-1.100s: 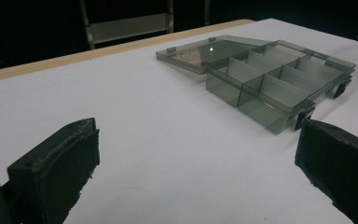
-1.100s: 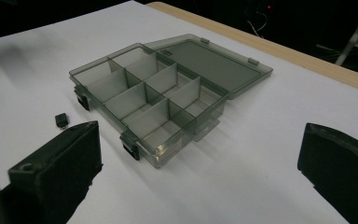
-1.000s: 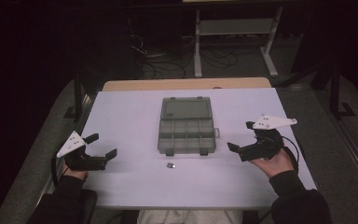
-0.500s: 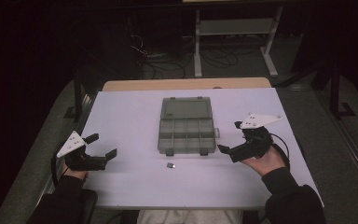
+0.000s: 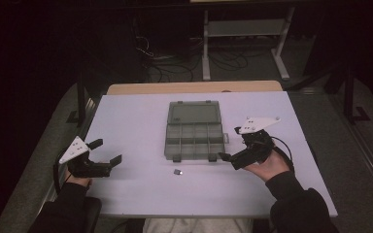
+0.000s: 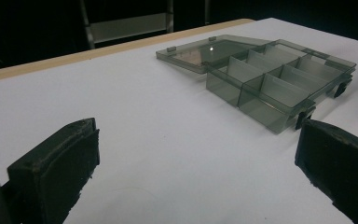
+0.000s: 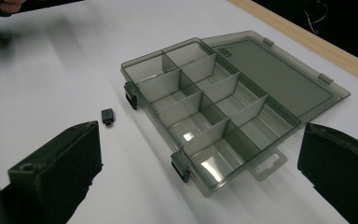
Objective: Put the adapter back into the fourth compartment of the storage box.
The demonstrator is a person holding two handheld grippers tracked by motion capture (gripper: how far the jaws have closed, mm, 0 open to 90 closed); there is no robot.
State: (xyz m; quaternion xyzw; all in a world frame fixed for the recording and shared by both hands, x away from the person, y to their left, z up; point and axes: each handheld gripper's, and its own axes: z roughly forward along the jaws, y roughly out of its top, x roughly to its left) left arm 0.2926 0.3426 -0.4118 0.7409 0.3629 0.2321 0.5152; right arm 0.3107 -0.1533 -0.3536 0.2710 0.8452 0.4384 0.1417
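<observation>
A smoky transparent organizer box (image 5: 194,141) lies open at the table's middle, its lid (image 5: 193,114) flat behind it and its several compartments (image 7: 200,116) empty. A small black part (image 5: 178,172) sits on the white table in front of the box, also seen as a black part (image 7: 107,115) off the box's corner. My right gripper (image 5: 229,143) is open just right of the box's front corner, holding nothing. My left gripper (image 5: 107,151) rests open near the left edge, well apart from the box (image 6: 279,79). Both pairs of jaws stand wide, right gripper (image 7: 198,172) and left gripper (image 6: 198,177).
The white tabletop (image 5: 136,116) has a wooden strip (image 5: 194,87) along its far edge. Beyond it on the dark floor stand a metal frame (image 5: 245,34) and loose cables (image 5: 170,63). The other hand (image 7: 9,5) shows at the top left of the right gripper view.
My right gripper has moved left and slightly nearer, up to the box's front right corner. The left gripper, the box and the small part have stayed put.
</observation>
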